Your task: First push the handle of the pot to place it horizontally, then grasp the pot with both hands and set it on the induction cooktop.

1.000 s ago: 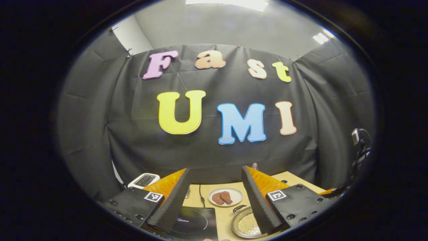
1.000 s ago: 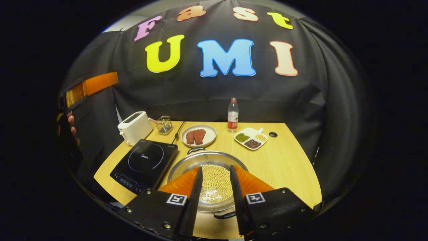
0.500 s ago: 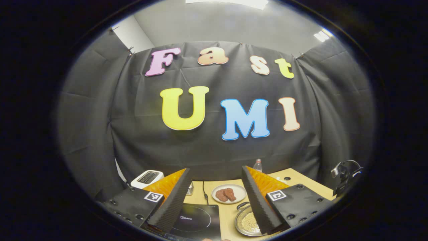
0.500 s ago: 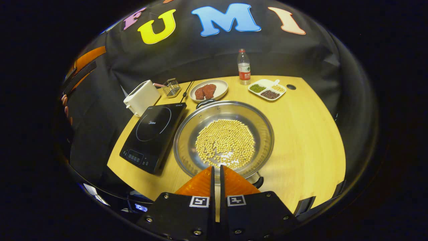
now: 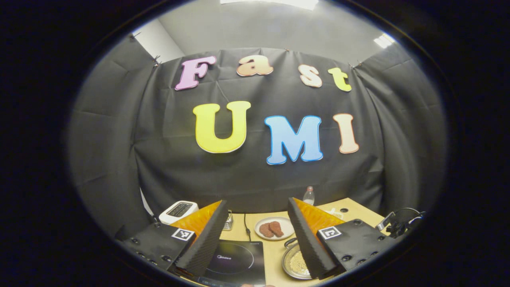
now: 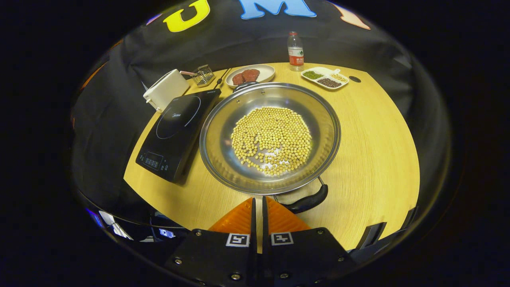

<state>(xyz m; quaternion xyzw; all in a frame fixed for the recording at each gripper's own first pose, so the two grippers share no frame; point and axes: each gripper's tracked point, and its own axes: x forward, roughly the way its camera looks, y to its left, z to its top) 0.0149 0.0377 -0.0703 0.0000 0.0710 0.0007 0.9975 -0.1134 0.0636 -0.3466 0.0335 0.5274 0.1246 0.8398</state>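
Right claw point(image 6: 257, 201): fingers pressed together with nothing between them, tips low over the bench just short of the pot's near rim.
Pot point(image 6: 223, 159): wide steel pot on the bench, directly ahead of the right claw; its near rim lies just past the fingertips.
Near handle point(image 6: 306, 201): black loop on the pot's near side, just right of the right claw's tips and near them; touching or not, cannot tell.
Far handle point(image 6: 243, 84): at the pot's far rim, close to the plate.
Beans point(image 6: 271, 139): yellow, spread in one layer over the pot's bottom.
Cooktop point(image 6: 175, 127): black, on the bench just left of the pot, close beside its rim.
Left claw point(image 5: 255, 235): fingers wide apart, holding nothing, raised above the bench's near left part; in the left gripper view the cooktop point(image 5: 235, 261) shows between the fingers and the pot point(image 5: 295, 261) is partly hidden behind the right-hand finger.
Bench point(image 6: 370, 131): pale wood, rounded edge.
Plate point(image 6: 265, 71): white, two brown pieces on it, behind the pot.
Toaster point(image 6: 165, 89): white, behind the cooktop.
Bottle point(image 6: 295, 52): upright at the far edge.
Divided dish point(image 6: 324, 77): at the far right, holding green, dark and pale grains.
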